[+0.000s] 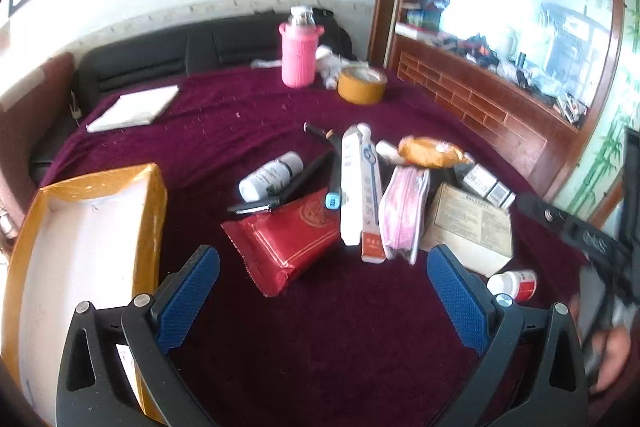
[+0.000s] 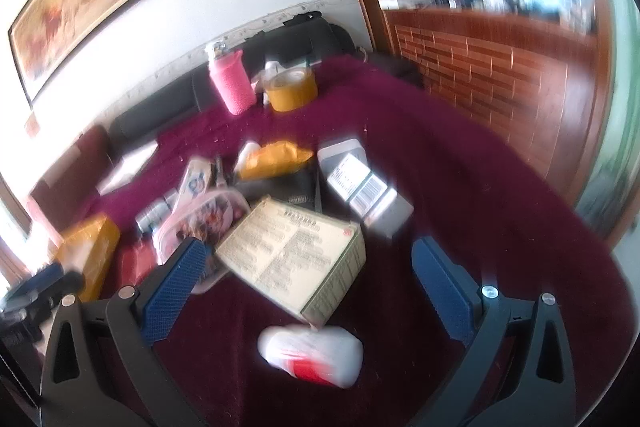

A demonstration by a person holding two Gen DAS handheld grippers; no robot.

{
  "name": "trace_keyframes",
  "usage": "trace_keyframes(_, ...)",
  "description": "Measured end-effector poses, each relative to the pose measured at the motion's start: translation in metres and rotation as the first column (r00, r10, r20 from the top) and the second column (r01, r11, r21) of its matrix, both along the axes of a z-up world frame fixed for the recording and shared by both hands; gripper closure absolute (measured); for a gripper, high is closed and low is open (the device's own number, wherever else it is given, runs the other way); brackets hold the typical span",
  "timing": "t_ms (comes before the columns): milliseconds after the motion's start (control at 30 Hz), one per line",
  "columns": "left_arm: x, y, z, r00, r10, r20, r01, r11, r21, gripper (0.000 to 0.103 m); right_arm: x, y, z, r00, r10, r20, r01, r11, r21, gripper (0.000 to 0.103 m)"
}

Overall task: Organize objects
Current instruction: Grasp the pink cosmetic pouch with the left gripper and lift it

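Note:
A pile of small items lies on the maroon tablecloth [image 1: 328,327]: a red packet [image 1: 288,239], a white toothpaste box [image 1: 360,191], a pink pouch [image 1: 402,213], a beige printed box [image 1: 468,227], a white bottle [image 1: 272,175] and a small red-and-white bottle [image 1: 514,285]. My left gripper [image 1: 323,287] is open and empty, just short of the red packet. My right gripper [image 2: 308,279] is open and empty, its fingers either side of the beige box [image 2: 296,255], with the red-and-white bottle [image 2: 312,355] below it.
An open cardboard box [image 1: 80,259] with orange tape stands at the left. At the back are a pink bottle [image 1: 298,51], a roll of tape [image 1: 362,85] and a white pad [image 1: 134,109]. The right gripper's body [image 1: 580,235] shows at the right edge.

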State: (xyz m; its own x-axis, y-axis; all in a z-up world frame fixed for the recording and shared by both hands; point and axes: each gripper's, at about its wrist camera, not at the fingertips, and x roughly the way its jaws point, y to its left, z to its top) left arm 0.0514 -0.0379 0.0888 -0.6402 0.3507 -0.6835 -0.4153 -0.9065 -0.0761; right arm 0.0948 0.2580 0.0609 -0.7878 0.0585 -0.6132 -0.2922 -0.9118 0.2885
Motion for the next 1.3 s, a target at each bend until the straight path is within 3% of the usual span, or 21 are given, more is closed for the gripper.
trace_keyframes(100,-0.012,0.008,-0.008,0.999,0.015,0.041,-0.01,0.994,-0.112,0.002,-0.01,0.009,-0.007,0.999,-0.032,0.006,0.031,0.999,0.041,0.0)
trace_keyframes(233,-0.032,0.017,-0.016,0.996,-0.007,0.089,0.021,0.986,-0.164,0.002,-0.011,0.021,-0.024,1.0,0.011,0.007,-0.01,0.998,-0.065,0.0)
trace_keyframes(333,-0.029,0.029,-0.015,0.983,-0.088,0.158,0.093,0.995,-0.028,0.003,-0.009,0.026,-0.027,1.0,0.011,-0.012,-0.012,0.995,-0.096,0.0)
trace_keyframes(400,-0.021,0.046,-0.011,0.983,-0.123,0.139,0.125,0.992,-0.006,0.002,-0.01,0.029,-0.029,1.0,0.008,-0.014,-0.01,0.992,-0.123,0.0)
trace_keyframes(567,-0.004,0.091,-0.021,0.982,-0.166,0.085,0.176,0.976,-0.125,0.003,-0.008,0.038,-0.031,0.999,-0.006,-0.036,0.0,0.985,-0.174,0.0)
trace_keyframes(667,-0.007,0.095,-0.015,0.99,-0.138,0.008,0.138,0.977,-0.16,0.003,-0.007,0.044,-0.033,0.999,-0.015,-0.035,0.007,0.977,-0.214,0.0)
trace_keyframes(767,-0.029,0.107,-0.013,0.99,-0.136,0.043,0.14,0.983,-0.118,0.003,-0.01,0.046,-0.036,1.0,-0.018,-0.02,0.013,0.972,-0.234,0.0)
trace_keyframes(867,-0.04,0.129,-0.019,0.99,-0.14,0.033,0.144,0.973,-0.181,0.004,-0.006,0.048,-0.035,0.999,-0.041,-0.029,0.033,0.971,-0.237,0.0)
trace_keyframes(900,-0.042,0.137,-0.023,0.989,-0.142,0.029,0.145,0.965,-0.219,0.015,-0.004,0.049,-0.035,0.998,-0.054,-0.036,0.044,0.97,-0.239,0.0)
trace_keyframes(933,-0.041,0.143,-0.026,0.989,-0.146,0.031,0.149,0.957,-0.249,0.047,-0.003,0.05,-0.035,0.997,-0.062,-0.037,0.051,0.968,-0.245,0.0)
trace_keyframes(1000,-0.036,0.145,-0.029,0.987,-0.154,0.048,0.161,0.953,-0.258,0.069,-0.003,0.051,-0.037,0.997,-0.072,-0.024,0.064,0.965,-0.255,0.0)
trace_keyframes(1067,-0.029,0.138,-0.028,0.984,-0.168,0.066,0.179,0.96,-0.217,0.071,-0.005,0.053,-0.039,0.998,-0.066,-0.013,0.06,0.96,-0.275,0.0)
trace_keyframes(1300,-0.038,0.149,-0.034,0.977,-0.178,0.118,0.198,0.962,-0.186,0.07,-0.005,0.05,-0.039,0.998,-0.064,-0.01,0.06,0.963,-0.263,0.0)
